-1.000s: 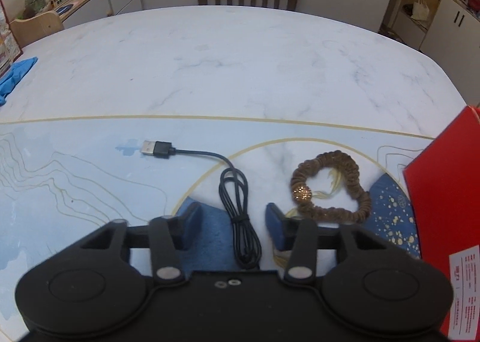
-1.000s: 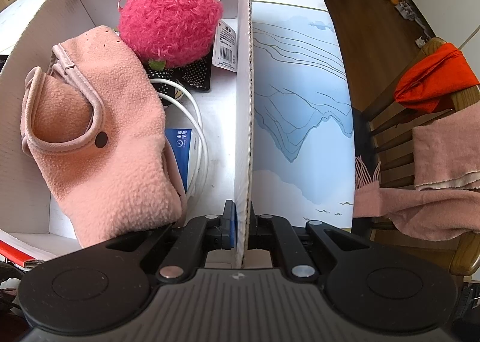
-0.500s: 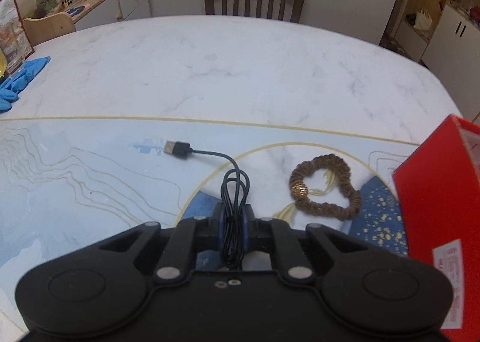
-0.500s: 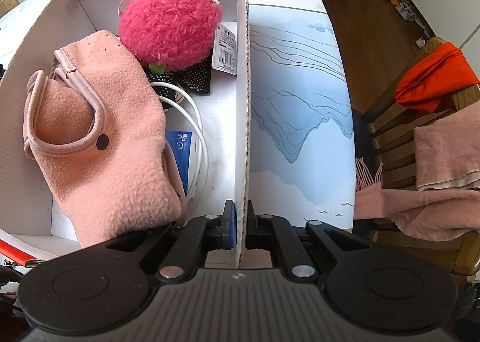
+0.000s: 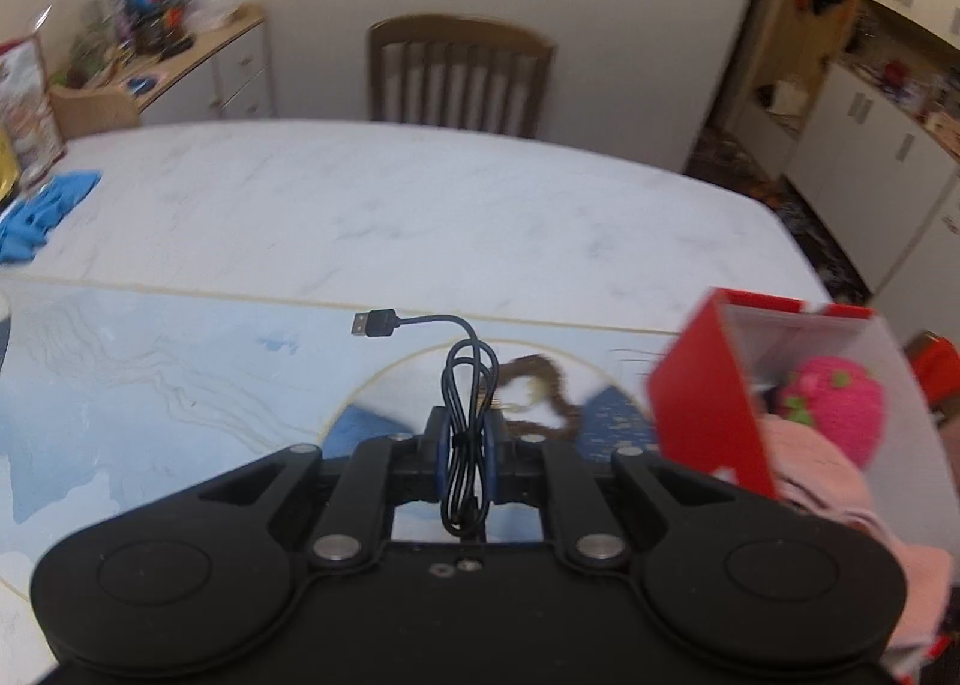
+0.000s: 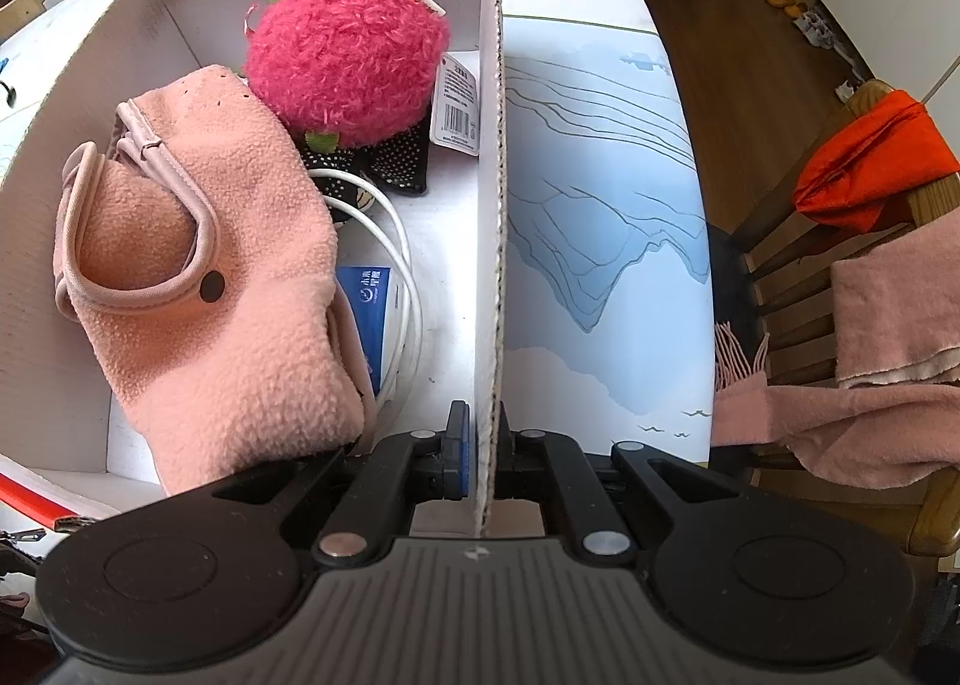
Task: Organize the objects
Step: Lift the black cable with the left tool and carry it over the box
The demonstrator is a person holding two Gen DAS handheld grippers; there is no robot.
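My left gripper [image 5: 467, 433] is shut on a coiled black USB cable [image 5: 465, 385] and holds it above the table, its plug [image 5: 375, 323] sticking out to the left. A brown hair scrunchie [image 5: 543, 391] lies on the mat just behind it. The red and white cardboard box [image 5: 708, 403] stands to the right. My right gripper [image 6: 480, 445] is shut on the box's right wall [image 6: 493, 205]. Inside the box lie a pink fleece pouch [image 6: 222, 289], a pink plush ball [image 6: 348, 60], a white cable [image 6: 402, 265] and a blue card [image 6: 369, 295].
A blue printed mat [image 5: 150, 373] covers the near part of the marble table [image 5: 390, 205]. A wooden chair [image 5: 459, 72] stands at the far side. Blue cloth [image 5: 42, 211] lies far left. In the right wrist view a chair with orange and pink cloths [image 6: 870, 265] stands right of the table.
My left gripper closed on the black cable and lifted it off the mat, moving up and toward the box. The right gripper stays on the box wall.
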